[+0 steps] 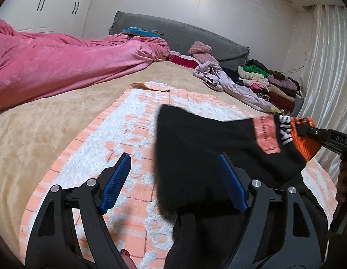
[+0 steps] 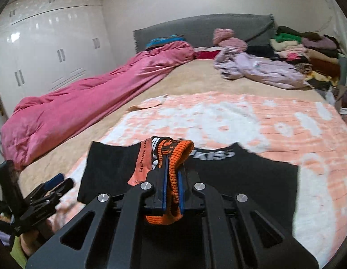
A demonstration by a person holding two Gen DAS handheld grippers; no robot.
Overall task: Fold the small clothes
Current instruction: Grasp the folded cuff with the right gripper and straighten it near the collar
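The right gripper (image 2: 172,174) is closed on the orange ribbed waistband (image 2: 173,154) of a pair of black shorts (image 2: 240,179), and the blue pads press the knit band from both sides. The garment hangs from this grip just above the orange-and-white blanket (image 2: 285,130) spread on the near part of the bed (image 1: 50,123), probably so that the cloth can fall straight before folding. The left gripper (image 1: 175,179) is wide open with nothing between its pads; in its own view the black fabric passes near its right finger (image 1: 232,183). I judge that it waits to take the other side of the waistband. A pink duvet (image 1: 50,60) lies on the far left, and a pile of clothes (image 1: 269,83) on the far right.
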